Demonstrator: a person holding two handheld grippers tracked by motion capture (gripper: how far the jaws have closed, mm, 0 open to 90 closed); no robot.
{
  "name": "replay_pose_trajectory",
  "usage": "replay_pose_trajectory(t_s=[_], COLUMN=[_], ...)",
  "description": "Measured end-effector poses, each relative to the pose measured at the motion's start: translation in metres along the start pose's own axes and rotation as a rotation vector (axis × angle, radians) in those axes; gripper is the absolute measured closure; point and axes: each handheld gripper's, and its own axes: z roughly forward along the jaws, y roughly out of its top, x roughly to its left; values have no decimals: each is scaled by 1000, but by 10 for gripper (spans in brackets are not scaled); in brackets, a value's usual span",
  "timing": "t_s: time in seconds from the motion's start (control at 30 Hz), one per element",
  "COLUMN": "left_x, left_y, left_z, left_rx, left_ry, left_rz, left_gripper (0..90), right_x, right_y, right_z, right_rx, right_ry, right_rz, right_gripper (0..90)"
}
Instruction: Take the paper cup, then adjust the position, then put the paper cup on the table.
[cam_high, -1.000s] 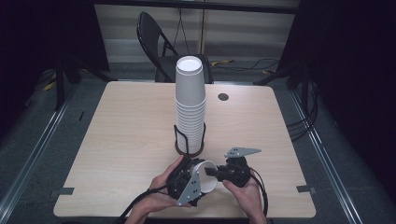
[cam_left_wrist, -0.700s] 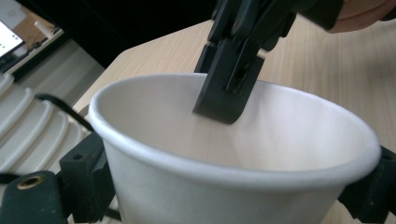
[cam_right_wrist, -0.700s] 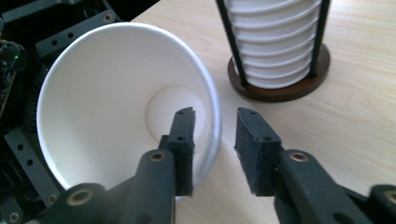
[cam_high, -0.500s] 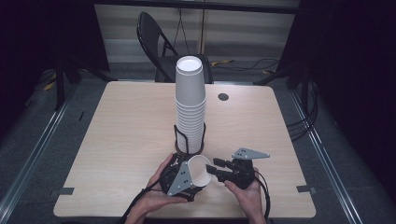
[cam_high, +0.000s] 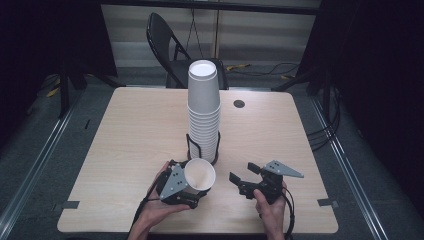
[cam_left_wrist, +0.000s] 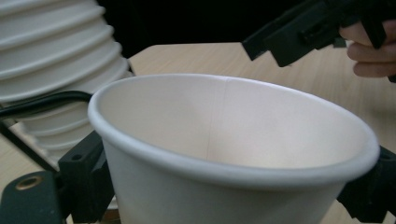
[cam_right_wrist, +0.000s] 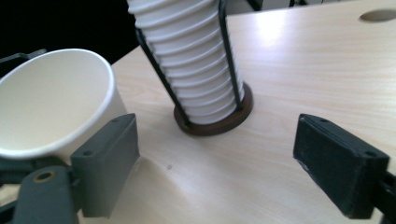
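Paper cup (cam_high: 199, 176) sits clamped in the left gripper (cam_high: 192, 192), apparently tilted; the right gripper (cam_high: 245, 179) view shows its own jaws spread wide over bare table (cam_right_wrist: 299, 70).

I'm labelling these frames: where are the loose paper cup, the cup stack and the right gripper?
loose paper cup (cam_high: 200, 173), high view, on its inner wall.
cup stack (cam_high: 204, 112), high view, on the stack's side, midway up.
right gripper (cam_right_wrist: 215, 165), right gripper view, midway between its open jaws.
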Motion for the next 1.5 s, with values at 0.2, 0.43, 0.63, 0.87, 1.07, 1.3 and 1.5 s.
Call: replay_pose_trajectory(t_s=[0.2,0.43,0.63,0.87,1.07,1.3,1.5], left_x=[15,37,51,64,80,98,114], left_y=[-3,-5,-10,-14,-12,-11,-11], left_z=[-14,-28,-33,-35,-40,-44,-47], left_rx=[-52,-77,-92,-81,-48,-62,-72], left_ry=[28,79,124,176,240,294,308], left_rz=[-81,-141,-197,-254,-271,-327,-335], left_gripper=[101,98,96,96,98,96,95], right_x=[-7,-16,-24,-26,-27,-25,-22], right_y=[-7,-15,-24,-32,-38,-39,-42], right_z=[-3,-3,-1,2,1,0,-4], right_rx=[-23,-37,-53,-118,-140,-164,-218], right_ry=[-54,-146,-257,-354,-332,-350,-388], right_rz=[-13,-45,-78,-118,-128,-137,-147], right_gripper=[135,135,135,135,134,134,135])
